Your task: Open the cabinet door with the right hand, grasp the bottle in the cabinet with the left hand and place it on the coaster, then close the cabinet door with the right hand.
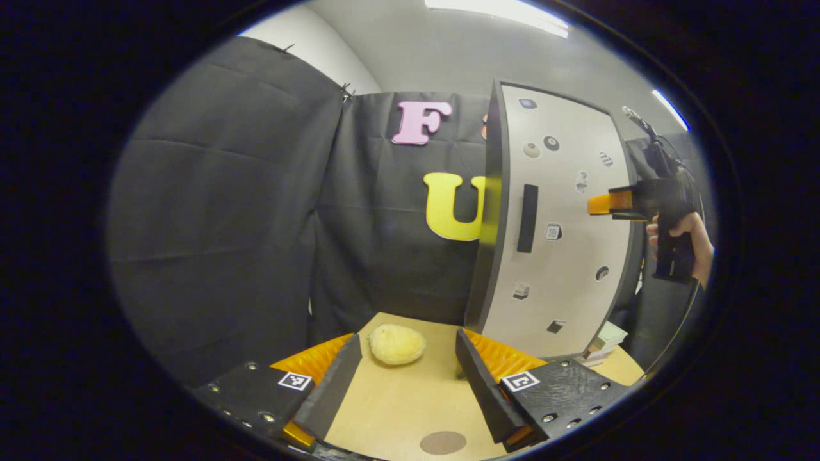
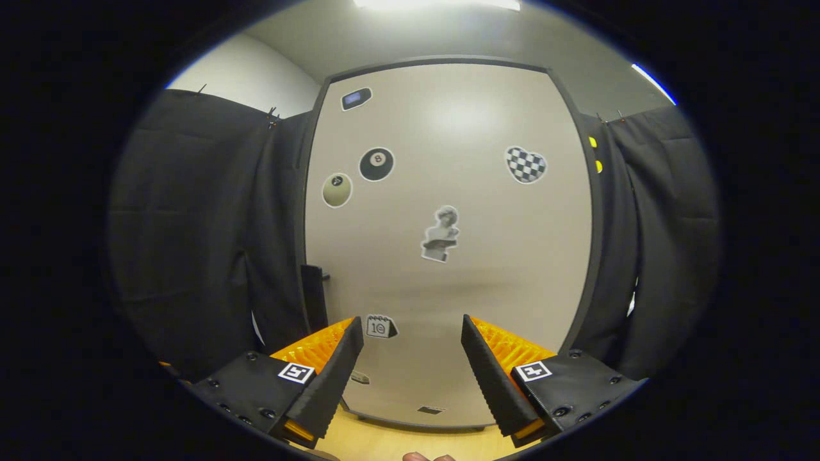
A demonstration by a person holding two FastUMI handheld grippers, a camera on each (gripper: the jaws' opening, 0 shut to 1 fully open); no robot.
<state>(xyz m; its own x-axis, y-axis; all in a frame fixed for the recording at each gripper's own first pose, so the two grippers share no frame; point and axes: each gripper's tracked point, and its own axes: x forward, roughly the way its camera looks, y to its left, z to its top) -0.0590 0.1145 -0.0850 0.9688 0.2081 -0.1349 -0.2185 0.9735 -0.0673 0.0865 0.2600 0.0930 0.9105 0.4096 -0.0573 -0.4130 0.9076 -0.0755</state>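
Left gripper point(image 1: 405, 378) hangs low over the table point(image 1: 397, 410), fingers spread wide with nothing between them, waiting its turn by the look of it; just below it in the left gripper view sits the round brown coaster point(image 1: 443, 442), right where the bottle is meant to land; a little farther on lies a pale yellow fuzzy lump point(image 1: 396, 344), out of the way; beyond that stands the cabinet point(image 1: 564, 224), its door appearing shut or nearly so, with the dark handle point(image 1: 526, 218) on its face; the bottle, I judge, is behind that door, so I cannot say where it stands; out past the door a hand point(image 1: 688, 240) holds the right gripper point(image 1: 599, 205) level at it; switch to the right gripper view and that gripper point(image 2: 411, 368) is wide apart, empty, squared up to the door point(image 2: 487, 269), seemingly lining up for the handle point(image 2: 313, 298) at the door's left edge; stickers dot the door: an eight ball point(image 2: 376, 164), a checkered heart point(image 2: 525, 164), a bust point(image 2: 441, 234), a calendar page point(image 2: 380, 326) that seems to read ten; nothing else legible.
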